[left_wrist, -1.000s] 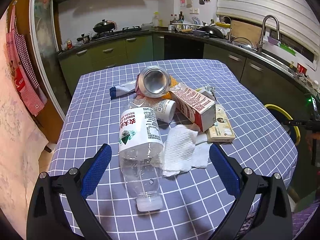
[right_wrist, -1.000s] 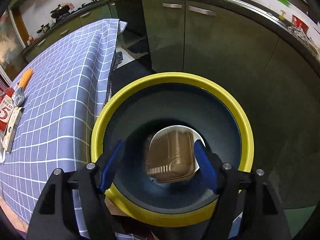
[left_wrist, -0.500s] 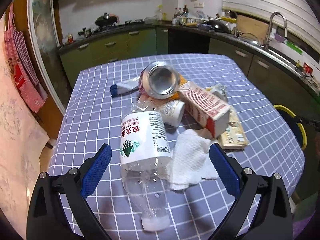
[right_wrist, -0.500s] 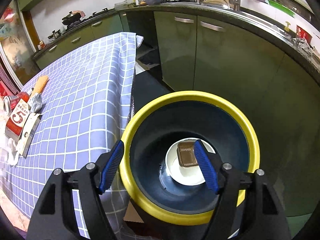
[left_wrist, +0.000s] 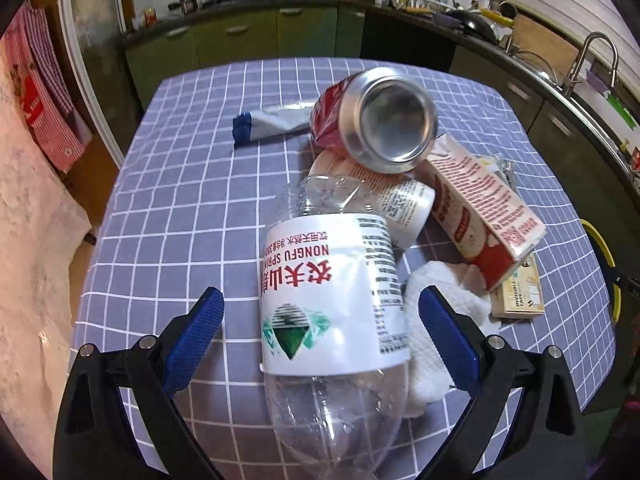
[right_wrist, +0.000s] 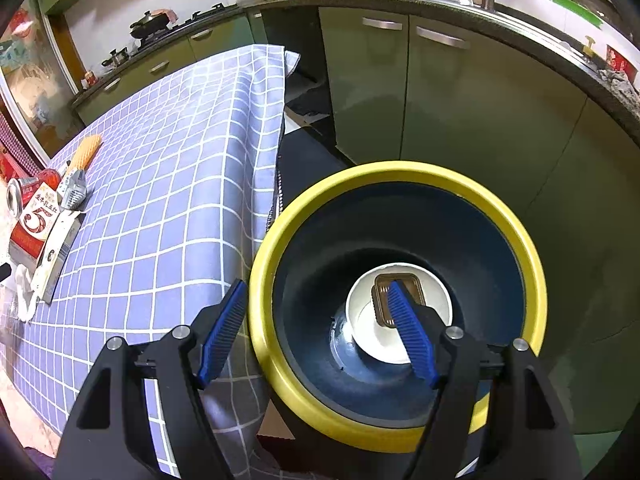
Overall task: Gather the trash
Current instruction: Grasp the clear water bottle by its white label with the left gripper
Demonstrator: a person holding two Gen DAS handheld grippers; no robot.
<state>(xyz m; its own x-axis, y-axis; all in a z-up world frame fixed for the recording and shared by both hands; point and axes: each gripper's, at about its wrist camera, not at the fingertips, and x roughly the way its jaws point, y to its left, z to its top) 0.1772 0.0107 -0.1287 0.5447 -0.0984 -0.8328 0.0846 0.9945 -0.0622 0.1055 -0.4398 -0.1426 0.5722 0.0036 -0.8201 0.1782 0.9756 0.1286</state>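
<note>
The collecting is only partly done. In the yellow-rimmed bin (right_wrist: 400, 308), which is standing on the floor just beside the desk's edge, a white bowl (right_wrist: 368, 340) and a brown tray (right_wrist: 384, 300) are already lying at the bottom. Most of the trash is still waiting on the desk (left_wrist: 168, 216), heaped near its middle and toward the bin-side edge.

The left gripper (left_wrist: 320, 344) is hanging over the near end of the heap with its fingers (left_wrist: 192, 340) spread wide on either side of a bottle (left_wrist: 332, 300), neither pad touching it yet, so this looks like the next piece to go. The right gripper (right_wrist: 316, 336) is hovering over the bin's rim, fingers (right_wrist: 412, 344) spread and pinching nothing.

The bottle is clear plastic, empty, lying on its side with a white label facing up; its body looks dented. Behind it a small white pot (left_wrist: 400, 204) is lying, with a red can (left_wrist: 376, 120) propped on top, its silver bottom facing the camera. A red-and-white carton (left_wrist: 480, 216) is resting over a flat box (left_wrist: 520, 296), a crumpled tissue (left_wrist: 440, 300) is touching the bottle's side, and a squeezed tube (left_wrist: 268, 128) is lying apart toward the far left corner.
</note>
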